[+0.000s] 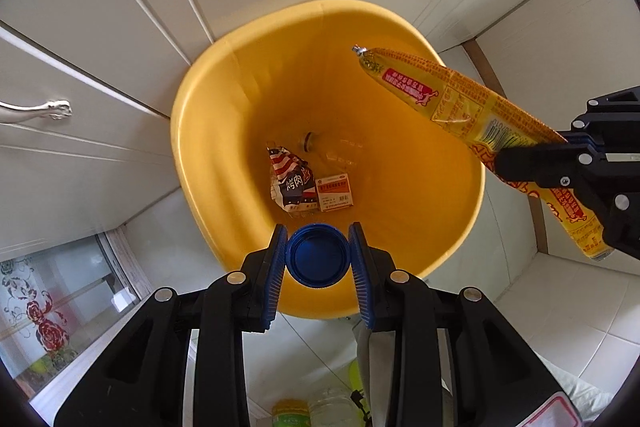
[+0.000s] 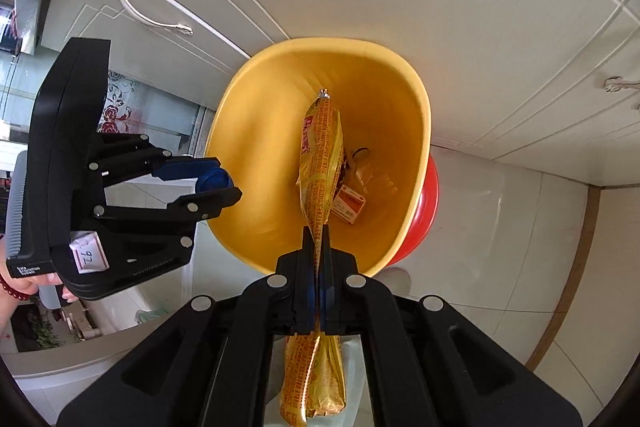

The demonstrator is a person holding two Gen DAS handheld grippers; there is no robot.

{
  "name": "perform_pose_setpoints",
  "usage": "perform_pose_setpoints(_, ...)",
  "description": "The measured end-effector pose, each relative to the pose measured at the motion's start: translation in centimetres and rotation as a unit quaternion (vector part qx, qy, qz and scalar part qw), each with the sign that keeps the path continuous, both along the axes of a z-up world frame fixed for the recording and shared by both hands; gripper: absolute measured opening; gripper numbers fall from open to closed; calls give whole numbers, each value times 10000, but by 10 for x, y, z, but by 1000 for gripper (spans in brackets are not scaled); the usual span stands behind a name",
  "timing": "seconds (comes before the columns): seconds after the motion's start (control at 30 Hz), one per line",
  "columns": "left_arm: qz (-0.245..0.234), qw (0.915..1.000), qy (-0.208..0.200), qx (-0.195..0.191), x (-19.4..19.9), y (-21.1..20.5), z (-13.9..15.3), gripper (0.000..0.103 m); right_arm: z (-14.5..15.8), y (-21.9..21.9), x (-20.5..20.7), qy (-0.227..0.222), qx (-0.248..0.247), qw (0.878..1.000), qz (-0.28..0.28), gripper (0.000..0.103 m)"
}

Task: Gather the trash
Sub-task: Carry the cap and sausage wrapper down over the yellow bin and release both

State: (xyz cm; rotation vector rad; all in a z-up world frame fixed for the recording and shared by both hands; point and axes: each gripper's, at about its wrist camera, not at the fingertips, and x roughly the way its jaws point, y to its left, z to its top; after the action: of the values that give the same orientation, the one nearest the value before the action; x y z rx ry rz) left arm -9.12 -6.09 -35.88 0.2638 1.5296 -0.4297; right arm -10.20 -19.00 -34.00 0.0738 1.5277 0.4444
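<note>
A yellow bin (image 1: 200,131) (image 2: 248,131) stands on the floor below both grippers. My left gripper (image 1: 318,255) (image 2: 224,185) is shut on a blue bottle cap (image 1: 317,255) (image 2: 214,179), held over the bin's near rim. My right gripper (image 2: 319,239) (image 1: 516,163) is shut on a long yellow sausage wrapper (image 2: 320,155) (image 1: 432,87), whose clipped end hangs over the bin's opening. At the bin's bottom lie a crumpled snack packet (image 1: 291,179), a small red-and-white box (image 1: 335,193) (image 2: 350,205) and a clear plastic bottle (image 1: 332,149).
White cabinet doors with silver handles (image 1: 36,111) (image 2: 148,13) rise behind the bin. A red basin (image 2: 424,211) shows under the bin's right side. Pale floor tiles (image 1: 552,315) spread to the right. Bottles (image 1: 292,411) lie below my left gripper. A person's hand (image 2: 24,291) holds the left gripper.
</note>
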Motion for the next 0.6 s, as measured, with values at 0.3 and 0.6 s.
perform_pose_setpoints(0.3,181,9998,73,-64,14,2,-10,31,-21,-7,21,126,208,9996,-175,4)
perform_pose_setpoints(0.6,476,9988,20,-113,19,5,-8,53,-18,-13,25,-36,278,9988,-414,65)
